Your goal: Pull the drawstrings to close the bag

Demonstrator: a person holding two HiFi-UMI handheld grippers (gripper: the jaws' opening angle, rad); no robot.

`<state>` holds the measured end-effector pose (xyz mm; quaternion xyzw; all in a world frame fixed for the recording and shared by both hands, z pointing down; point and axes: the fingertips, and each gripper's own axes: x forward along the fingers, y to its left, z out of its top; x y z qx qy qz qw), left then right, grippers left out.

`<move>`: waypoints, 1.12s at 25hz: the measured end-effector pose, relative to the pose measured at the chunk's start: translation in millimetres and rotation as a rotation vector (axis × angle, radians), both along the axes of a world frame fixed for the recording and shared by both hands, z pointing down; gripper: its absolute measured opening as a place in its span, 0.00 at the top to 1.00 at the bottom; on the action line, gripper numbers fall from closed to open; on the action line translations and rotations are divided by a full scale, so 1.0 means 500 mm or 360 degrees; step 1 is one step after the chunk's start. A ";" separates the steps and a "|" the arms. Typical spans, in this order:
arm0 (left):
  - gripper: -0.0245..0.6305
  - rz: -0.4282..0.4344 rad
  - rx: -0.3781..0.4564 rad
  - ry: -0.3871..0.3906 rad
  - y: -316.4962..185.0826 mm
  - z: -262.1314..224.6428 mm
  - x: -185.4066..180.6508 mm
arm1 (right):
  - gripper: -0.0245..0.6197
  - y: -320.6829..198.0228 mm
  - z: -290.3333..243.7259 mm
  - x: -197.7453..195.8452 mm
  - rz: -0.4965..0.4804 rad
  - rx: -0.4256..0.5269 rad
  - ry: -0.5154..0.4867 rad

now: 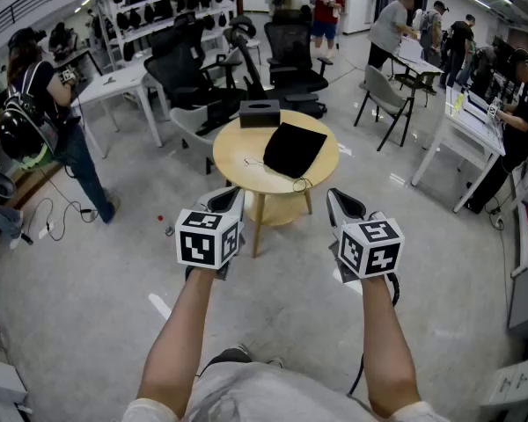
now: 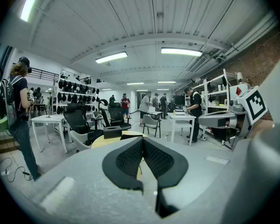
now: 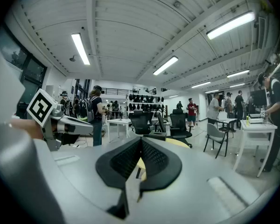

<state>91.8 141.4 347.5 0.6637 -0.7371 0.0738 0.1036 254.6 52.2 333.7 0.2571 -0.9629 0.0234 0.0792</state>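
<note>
While both claws hang short of the work, the head view shows the left claw (image 1: 230, 199) and the right claw (image 1: 341, 202) side by side in the lower middle of the frame. Each has its pads pressed together on nothing; the left gripper view and the right gripper view confirm that no cord lies between the pads. The black drawstring bag (image 1: 293, 148) lies flat at the centre of the frame, on the right half of the round wooden surface (image 1: 238, 150), well apart from both claws. A drawstring loop (image 1: 301, 184) shows at the bag's near corner, by the rim of the surface. A thin pale line to the bag's left may be a second cord, though it is too fine to be sure. A black box (image 1: 260, 112) stands just behind the bag.

The step in hand appears to be the approach. To do it well, each claw probably needs to spread before it reaches a cord. Pinching the cord alone, clear of the fabric, and drawing the two ends apart evenly should gather the mouth without dragging the light bag off the rim.
</note>
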 end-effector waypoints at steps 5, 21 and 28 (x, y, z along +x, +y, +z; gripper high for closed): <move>0.96 0.0000 0.0004 0.0010 -0.003 0.002 -0.003 | 0.96 -0.005 0.000 -0.001 0.0024 -0.0005 -0.0011; 0.88 0.0015 0.0045 0.0043 -0.086 0.001 -0.095 | 0.89 -0.073 0.019 -0.093 0.0038 -0.0015 0.0014; 0.84 0.0088 0.0042 0.0074 -0.158 0.004 -0.163 | 0.85 -0.127 0.020 -0.152 0.0103 -0.0024 0.0033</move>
